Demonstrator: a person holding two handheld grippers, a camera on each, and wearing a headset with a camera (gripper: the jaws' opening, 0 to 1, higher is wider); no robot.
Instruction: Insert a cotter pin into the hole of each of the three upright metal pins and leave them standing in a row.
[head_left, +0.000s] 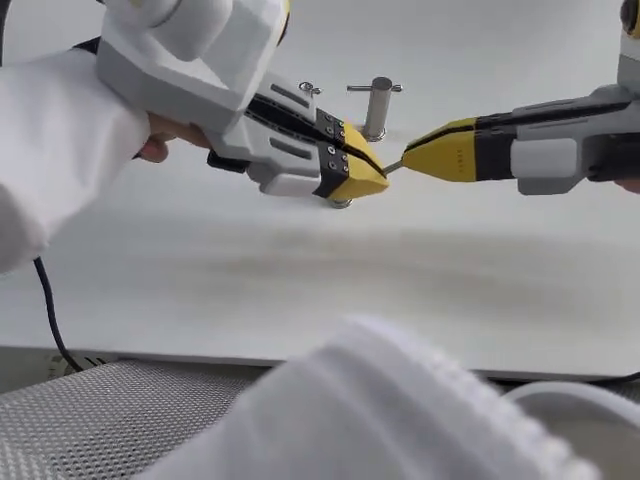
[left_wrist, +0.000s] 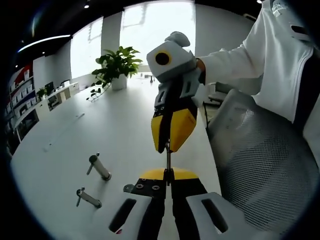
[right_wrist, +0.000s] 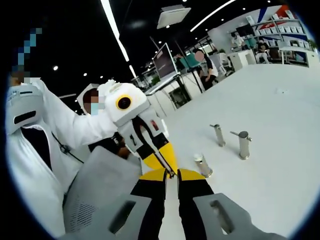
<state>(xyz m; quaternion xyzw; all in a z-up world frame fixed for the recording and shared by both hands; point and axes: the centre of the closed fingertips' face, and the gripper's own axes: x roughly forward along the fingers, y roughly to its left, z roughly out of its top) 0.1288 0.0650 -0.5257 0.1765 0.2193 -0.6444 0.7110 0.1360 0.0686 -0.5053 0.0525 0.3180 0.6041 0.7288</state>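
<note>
Over the white bench (head_left: 300, 290), the left gripper (head_left: 378, 178) and right gripper (head_left: 412, 160) meet tip to tip, both pairs of fingers closed on a thin cotter pin (head_left: 394, 166), with the third metal pin (right_wrist: 202, 166) just beneath, a fitted metal pin (head_left: 377, 112) at 12 o'clock and a second fitted pin (head_left: 309, 90) at 11 o'clock.

gap left gripper (head_left: 375, 178) to right gripper (head_left: 408, 163): bridged by cotter pin (left_wrist: 168, 157) | behind: pins (head_left: 378, 105) close | front: table (head_left: 300, 290) open
</note>
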